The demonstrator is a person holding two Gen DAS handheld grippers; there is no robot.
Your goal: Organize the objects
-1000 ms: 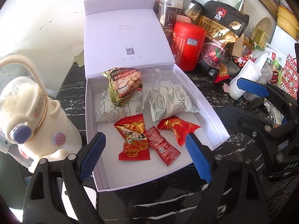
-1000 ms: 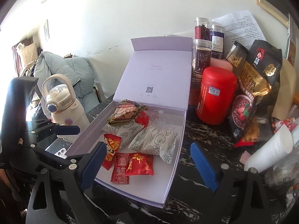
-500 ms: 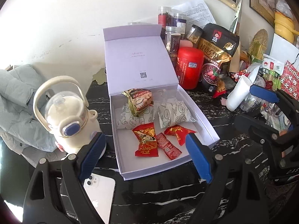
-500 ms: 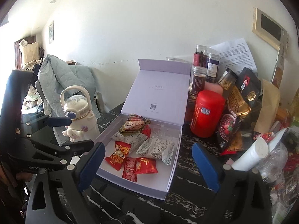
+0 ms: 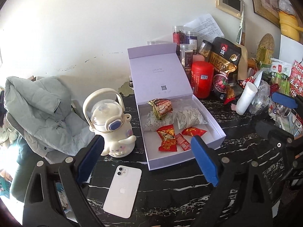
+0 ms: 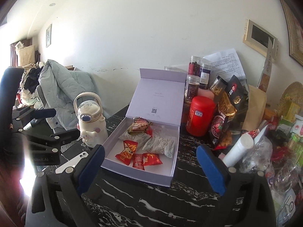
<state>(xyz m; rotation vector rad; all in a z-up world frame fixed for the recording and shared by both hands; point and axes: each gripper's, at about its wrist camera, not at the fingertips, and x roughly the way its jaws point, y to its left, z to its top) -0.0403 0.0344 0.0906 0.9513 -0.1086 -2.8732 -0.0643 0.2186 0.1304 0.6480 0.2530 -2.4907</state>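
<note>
An open lavender box stands on the black marble table, its lid upright at the back. Inside lie three red snack packets, two white leaf-print pouches and a nut packet on top of one pouch. My left gripper hovers short of the box's near end, jaws opening, nothing between them. My right gripper hangs to the box's right front, jaws also opening and empty. The same red packets and pouches show in the right wrist view.
A cream cartoon bottle stands left of the box, and a white phone lies face down near my left gripper. A red canister, jars, an oat bag, a white tube and loose packages crowd the right. A grey jacket hangs at left.
Both grippers have drawn back and upward from the box, which now looks smaller and farther. The phone has come into view. The snacks in the box have not moved.
</note>
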